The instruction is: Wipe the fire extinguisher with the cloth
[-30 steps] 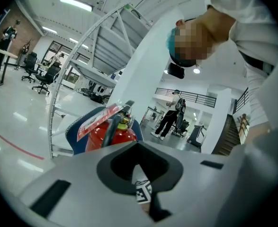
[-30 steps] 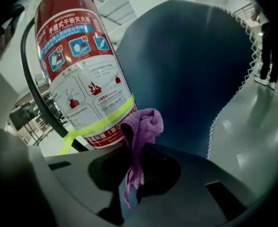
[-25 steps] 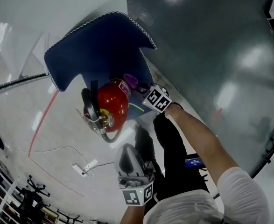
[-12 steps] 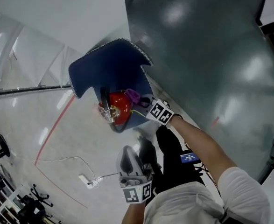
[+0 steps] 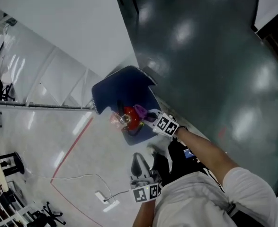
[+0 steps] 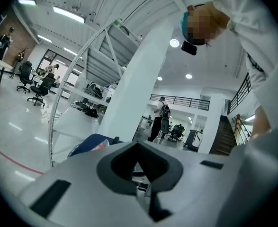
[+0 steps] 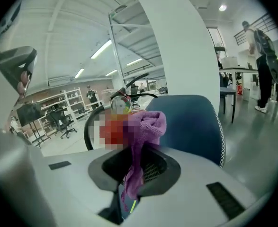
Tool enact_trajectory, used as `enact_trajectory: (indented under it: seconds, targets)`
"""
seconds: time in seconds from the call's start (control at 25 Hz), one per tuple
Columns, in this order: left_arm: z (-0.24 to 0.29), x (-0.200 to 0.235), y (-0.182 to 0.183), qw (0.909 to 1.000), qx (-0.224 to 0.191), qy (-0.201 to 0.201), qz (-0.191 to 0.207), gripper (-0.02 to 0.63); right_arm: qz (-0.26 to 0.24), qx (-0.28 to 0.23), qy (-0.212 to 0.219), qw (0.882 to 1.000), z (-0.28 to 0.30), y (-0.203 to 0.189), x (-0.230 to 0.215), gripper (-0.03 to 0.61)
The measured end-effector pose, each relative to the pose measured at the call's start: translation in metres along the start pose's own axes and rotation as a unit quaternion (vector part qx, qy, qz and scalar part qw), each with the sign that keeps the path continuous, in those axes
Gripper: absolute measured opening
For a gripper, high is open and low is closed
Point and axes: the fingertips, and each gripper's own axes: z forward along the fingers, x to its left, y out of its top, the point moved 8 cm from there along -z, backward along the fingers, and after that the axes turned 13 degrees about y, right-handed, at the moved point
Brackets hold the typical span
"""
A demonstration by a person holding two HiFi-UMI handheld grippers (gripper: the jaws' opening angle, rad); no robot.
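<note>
A red fire extinguisher (image 5: pixel 130 116) with a black hose stands on a dark blue mat (image 5: pixel 124 91) on the floor. My right gripper (image 5: pixel 149 115) is shut on a purple cloth (image 5: pixel 141 110), and the cloth rests against the extinguisher's right side. In the right gripper view the cloth (image 7: pixel 146 126) hangs from between the jaws in front of the red body (image 7: pixel 111 129), with the pressure gauge (image 7: pixel 121 104) above it. My left gripper (image 5: pixel 141 171) hangs low by my legs, away from the extinguisher. Its jaws (image 6: pixel 138 167) are together with nothing in them.
A white wall (image 5: pixel 72 27) rises behind the mat, and dark glossy floor (image 5: pixel 210 56) lies to the right. A red floor line (image 5: pixel 75 143) and a white cable with a power strip (image 5: pixel 104 198) lie at the lower left. Racks and chairs stand at the far left.
The head view has pulled back and up, so the mat and extinguisher look smaller and lower. My right gripper has stayed at the extinguisher with the cloth. My left gripper has stayed low.
</note>
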Motion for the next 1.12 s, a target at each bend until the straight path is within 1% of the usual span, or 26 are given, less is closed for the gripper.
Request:
enact_trajectory:
  seconds: [0.2, 0.28, 0.44, 0.56, 0.64, 0.72, 0.8, 0.92, 1.04, 1.12]
  targets:
    - [-0.002, -0.007, 0.014, 0.9999, -0.012, -0.006, 0.000, 0.005, -0.008, -0.001, 0.003, 1.000, -0.007, 0.014, 0.013, 0.048]
    - [0.000, -0.010, 0.017, 0.9998, -0.019, -0.011, 0.006, 0.005, -0.009, -0.010, -0.002, 1.000, -0.011, 0.019, 0.015, 0.048]
    - [0.005, -0.014, 0.019, 0.9994, -0.024, -0.017, 0.019, 0.005, 0.000, -0.066, -0.033, 0.997, -0.040, 0.032, 0.027, 0.048]
    - [0.012, -0.017, 0.018, 0.9989, -0.030, -0.017, 0.032, 0.005, -0.005, -0.105, -0.059, 0.993, -0.068, 0.043, 0.036, 0.048]
    - [0.017, -0.022, 0.016, 0.9979, -0.042, -0.026, 0.043, 0.005, -0.007, -0.129, -0.078, 0.989, -0.087, 0.047, 0.039, 0.048]
    - [0.023, -0.026, 0.014, 0.9965, -0.050, -0.041, 0.053, 0.005, -0.010, -0.143, -0.101, 0.984, -0.101, 0.046, 0.040, 0.048]
    - [0.032, -0.021, 0.012, 0.9946, -0.051, -0.062, 0.065, 0.005, -0.008, -0.146, -0.125, 0.981, -0.106, 0.043, 0.041, 0.048]
    - [0.044, 0.000, 0.013, 0.9909, -0.030, -0.105, 0.079, 0.005, 0.011, -0.140, -0.164, 0.976, -0.098, 0.037, 0.052, 0.048]
    - [0.057, 0.020, 0.016, 0.9834, -0.023, -0.156, 0.091, 0.005, 0.030, -0.138, -0.203, 0.969, -0.089, 0.031, 0.063, 0.048]
    - [0.061, 0.032, 0.017, 0.9751, -0.014, -0.200, 0.096, 0.005, 0.045, -0.137, -0.231, 0.962, -0.085, 0.021, 0.075, 0.048]
